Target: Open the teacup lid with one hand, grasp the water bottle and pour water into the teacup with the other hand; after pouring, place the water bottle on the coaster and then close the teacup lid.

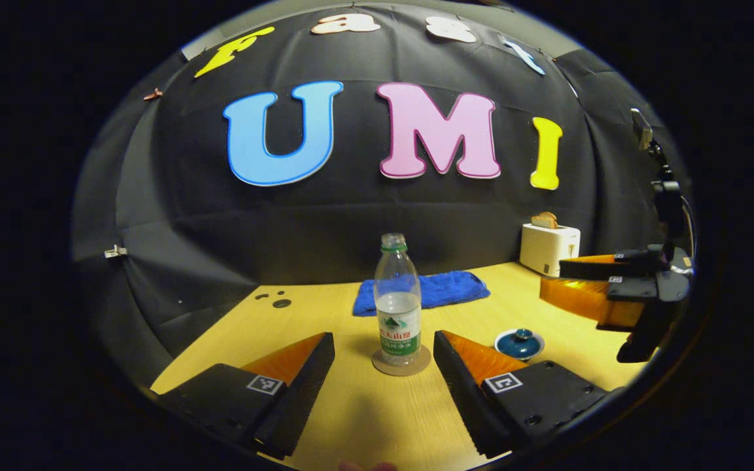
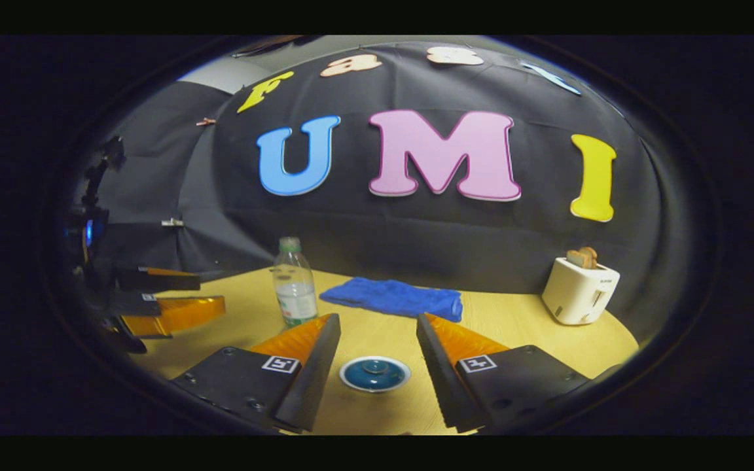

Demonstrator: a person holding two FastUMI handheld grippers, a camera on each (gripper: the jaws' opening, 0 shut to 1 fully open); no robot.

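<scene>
The water bottle point(image 1: 397, 302) was seen upright on the coaster point(image 1: 401, 362), with the lidded teacup point(image 2: 375, 373) near it. The left gripper point(image 1: 383, 353) was held wide before the bottle; the right gripper point(image 2: 377, 340) was held wide over the teacup. Judged: lid-lifting was in hand, calling for a descent and closure on the lid's knob.

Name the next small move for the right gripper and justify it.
Probably lower the right gripper onto the teacup lid: its open fingers already frame the lid, which still sits on the cup, while the water bottle stands on its coaster.
</scene>
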